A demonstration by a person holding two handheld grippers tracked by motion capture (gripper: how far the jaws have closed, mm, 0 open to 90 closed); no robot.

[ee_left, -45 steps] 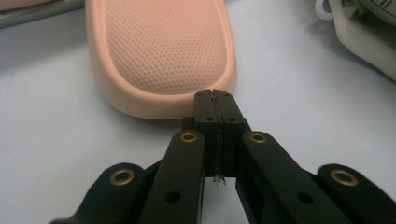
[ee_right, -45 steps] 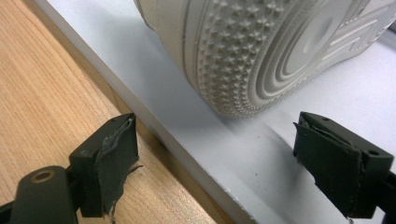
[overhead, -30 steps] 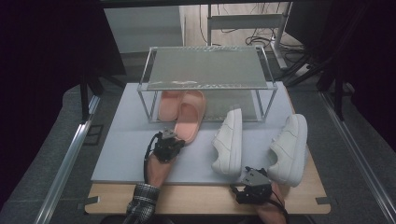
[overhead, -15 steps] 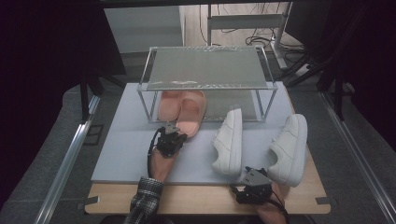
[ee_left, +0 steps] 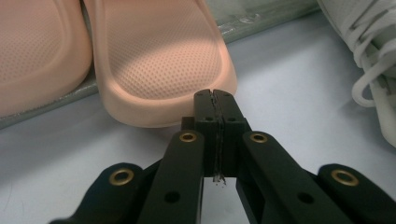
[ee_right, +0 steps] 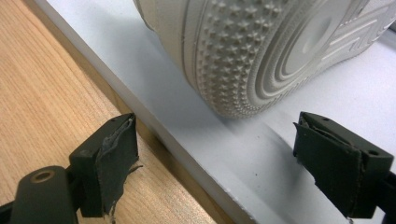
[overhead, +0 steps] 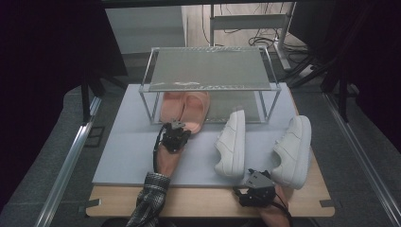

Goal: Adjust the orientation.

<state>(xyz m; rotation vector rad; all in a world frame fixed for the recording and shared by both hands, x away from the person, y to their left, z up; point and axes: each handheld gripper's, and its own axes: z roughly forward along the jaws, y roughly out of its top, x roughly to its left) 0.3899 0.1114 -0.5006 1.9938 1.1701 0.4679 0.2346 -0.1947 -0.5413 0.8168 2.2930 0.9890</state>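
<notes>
Two pink slippers [overhead: 185, 108] lie side by side under the wire rack [overhead: 208, 71]. My left gripper [overhead: 176, 128] is shut with nothing in it. In the left gripper view its joined tips [ee_left: 215, 100] rest at the heel rim of the right-hand pink slipper [ee_left: 163, 60], with the other slipper [ee_left: 37, 51] beside it. Two white sneakers [overhead: 231, 142] [overhead: 293, 151] lie on their sides on the grey mat [overhead: 127, 156]. My right gripper [overhead: 253, 178] hangs open at the mat's front edge. The right gripper view shows its gap [ee_right: 224, 163] facing a sneaker's studded sole [ee_right: 261, 46] without touching it.
The rack stands at the back of the mat, its mesh top shelf bare. The mat lies on a wooden table [overhead: 198, 201], with a strip of wood showing in front. Metal rails [overhead: 71, 156] run along both sides. Sneaker laces [ee_left: 373, 60] lie to the right of my left gripper.
My left gripper has moved forward, pushing the right-hand pink slipper from a slanted spot into line with its mate under the rack. The right gripper has stayed where it was.
</notes>
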